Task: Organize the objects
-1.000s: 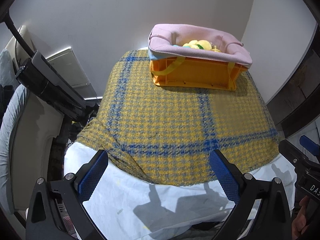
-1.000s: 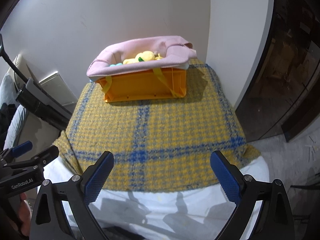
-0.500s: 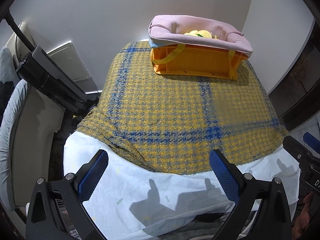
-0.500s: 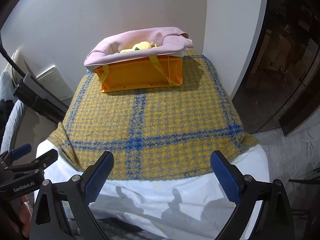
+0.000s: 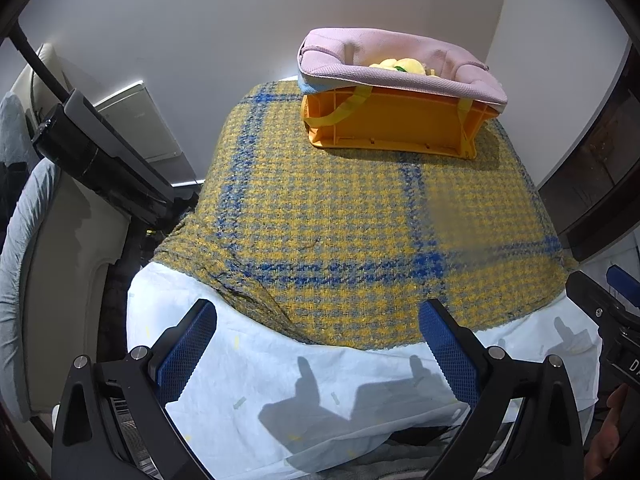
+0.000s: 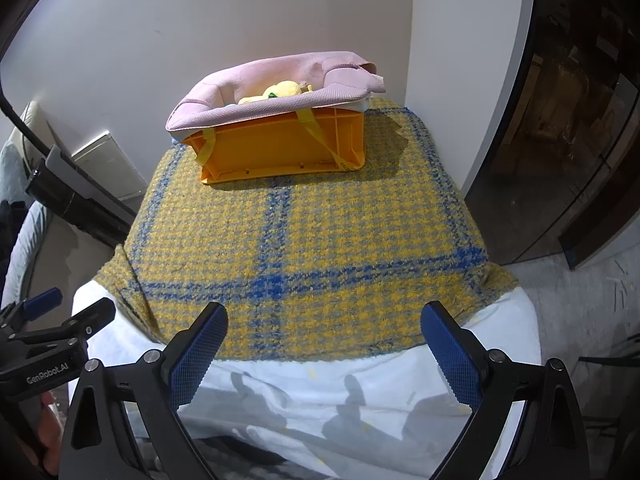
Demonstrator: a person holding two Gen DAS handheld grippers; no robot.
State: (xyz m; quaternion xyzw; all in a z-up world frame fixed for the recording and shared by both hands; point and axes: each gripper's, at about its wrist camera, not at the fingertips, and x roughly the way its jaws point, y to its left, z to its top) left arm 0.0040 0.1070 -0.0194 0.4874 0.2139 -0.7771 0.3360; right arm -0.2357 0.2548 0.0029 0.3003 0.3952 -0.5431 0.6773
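Observation:
An orange plastic crate (image 5: 396, 126) (image 6: 280, 146) stands at the far end of a table covered by a yellow and blue checked blanket (image 5: 352, 224) (image 6: 304, 248). A pink bag (image 5: 400, 66) (image 6: 276, 88) with yellow straps sits in the crate, and a yellow plush toy (image 5: 400, 65) (image 6: 282, 90) shows inside it. My left gripper (image 5: 318, 344) hangs open over the near edge of the table, well short of the crate, with nothing between its blue pads. My right gripper (image 6: 324, 350) is likewise open and empty at the near edge.
A white sheet (image 5: 280, 380) (image 6: 360, 392) hangs under the blanket at the front. White walls stand close behind and to the right of the table. A black bar (image 5: 100, 160) and a pale chair (image 5: 52, 264) are on the left; a dark glass door (image 6: 568, 128) is on the right.
Both grippers have drawn back and up from the table, so the crate looks farther and more white sheet shows in front. Both stay open and empty.

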